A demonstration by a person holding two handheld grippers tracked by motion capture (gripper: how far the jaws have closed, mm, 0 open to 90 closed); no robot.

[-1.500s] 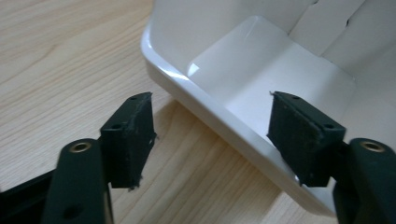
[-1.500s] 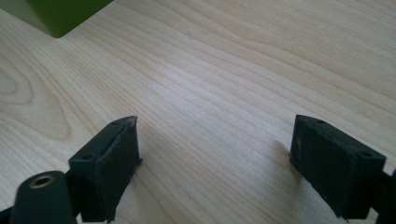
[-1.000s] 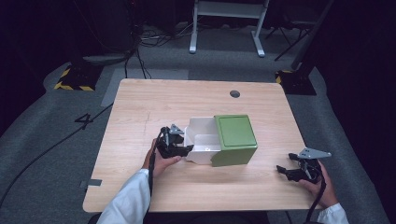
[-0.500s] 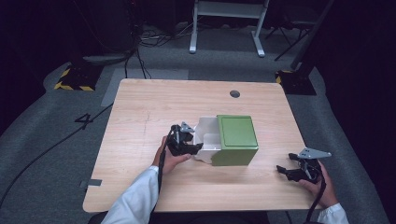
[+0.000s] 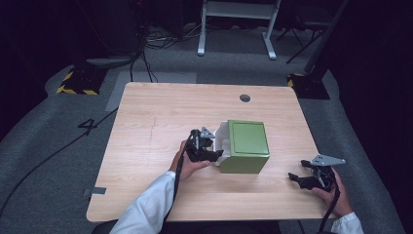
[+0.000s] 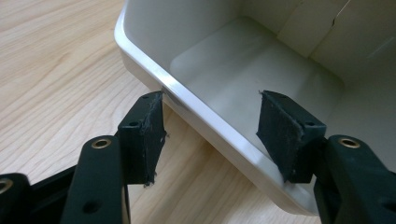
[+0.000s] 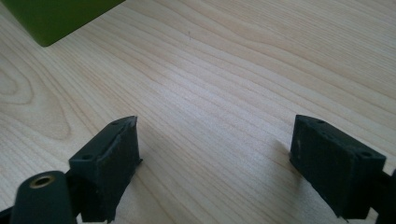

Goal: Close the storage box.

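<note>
Just one green box [image 5: 245, 145], one white drawer [image 6: 243, 88], two grippers apart.

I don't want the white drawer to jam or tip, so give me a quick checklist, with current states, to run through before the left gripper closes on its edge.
1. Left gripper open wide enough: ok, its jaws stand apart.
2. Jaws straddle the white drawer rim: ok, one pad outside the wall, one inside.
3. Drawer holds nothing that could shift: ok for the part in view; the rest is hidden in the green box.
4. Drawer lined up straight in the box: cannot tell.
5. Right gripper out of the way: ok, open over bare table, apart from the box.
6. Box braced against sliding: not ok, nothing holds it.
</note>
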